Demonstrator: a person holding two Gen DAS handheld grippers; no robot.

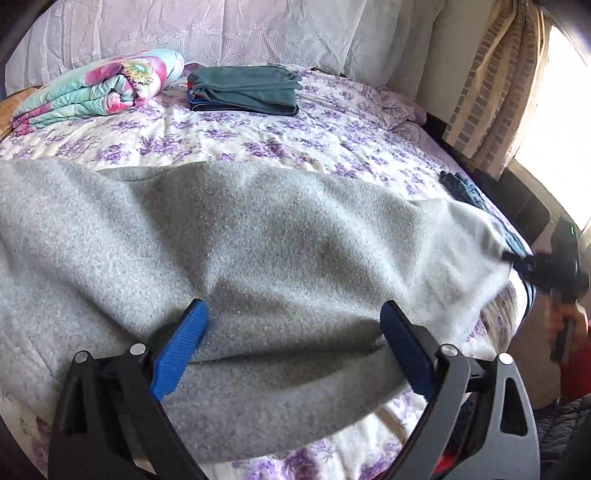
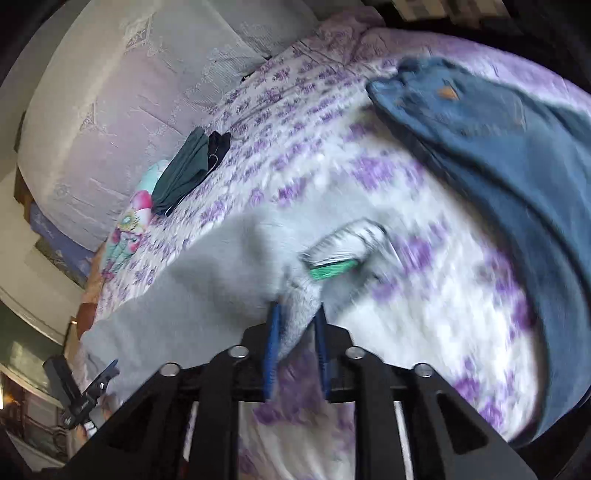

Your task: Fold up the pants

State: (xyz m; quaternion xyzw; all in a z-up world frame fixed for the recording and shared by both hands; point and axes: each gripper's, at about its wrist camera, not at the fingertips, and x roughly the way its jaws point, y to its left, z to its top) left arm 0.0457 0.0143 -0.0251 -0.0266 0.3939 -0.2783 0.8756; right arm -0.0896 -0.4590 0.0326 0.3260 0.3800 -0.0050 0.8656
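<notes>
Left wrist view: the left gripper [image 1: 293,325] has its blue fingers [image 1: 181,341] spread wide, released, with the grey fleece pants [image 1: 236,236] lying between and beneath them across the floral bedspread [image 1: 258,144]. The right gripper [image 1: 517,260] grips the pants' far right edge. A folded teal garment [image 1: 245,88] and a rolled floral quilt [image 1: 99,85] sit well apart near the pillows [image 1: 207,29]. Right wrist view: the right gripper [image 2: 297,321] has its fingers clenched on a bunched edge of the grey fleece pants [image 2: 207,280], near a green-striped waistband [image 2: 338,254]. Blue jeans [image 2: 509,155] lie to the right on the bedspread [image 2: 424,295]. The picture is motion-blurred.
</notes>
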